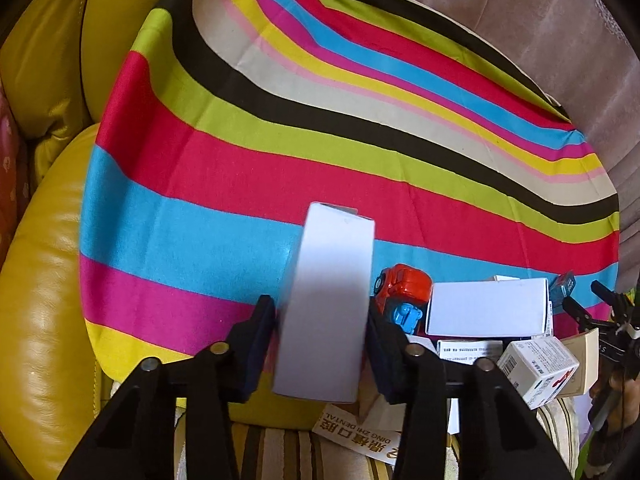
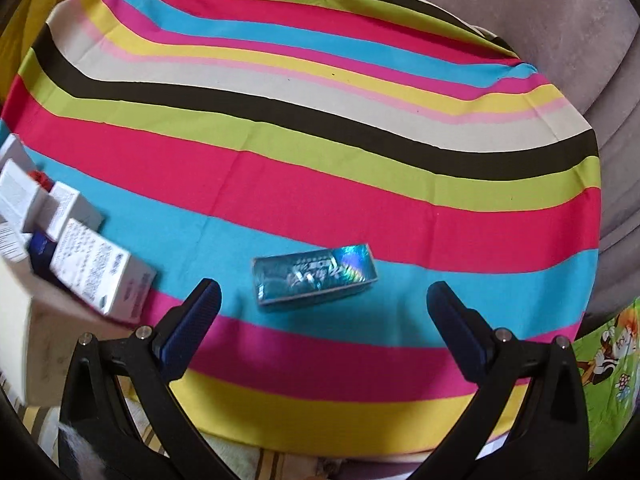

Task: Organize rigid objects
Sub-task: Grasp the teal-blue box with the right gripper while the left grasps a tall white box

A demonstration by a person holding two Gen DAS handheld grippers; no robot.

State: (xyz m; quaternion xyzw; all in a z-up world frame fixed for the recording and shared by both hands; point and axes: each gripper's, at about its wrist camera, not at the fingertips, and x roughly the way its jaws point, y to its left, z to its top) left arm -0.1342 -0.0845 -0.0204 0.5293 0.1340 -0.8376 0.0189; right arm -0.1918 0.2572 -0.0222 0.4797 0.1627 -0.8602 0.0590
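Two views cover this moment. From the left wrist, the left gripper (image 1: 322, 338) has its pads against both sides of a tall plain white box (image 1: 326, 304), pinching it near its lower end; the box leans out over the striped cloth (image 1: 192, 184). Just right of it sits a red and blue toy car (image 1: 404, 294), touching a pile of small white boxes (image 1: 486, 308) at the cloth's near edge. My worry is that a grip so low on a long box could let it pivot or slip, and swinging it right would knock the car or the pile.

From the right wrist, the right gripper (image 2: 322, 320) is spread wide with nothing between its fingers. A shiny teal box (image 2: 314, 278) lies flat on the blue stripe just ahead, apart from the pile at left. Its glossy, shallow sides could skid out if the pads close unevenly.
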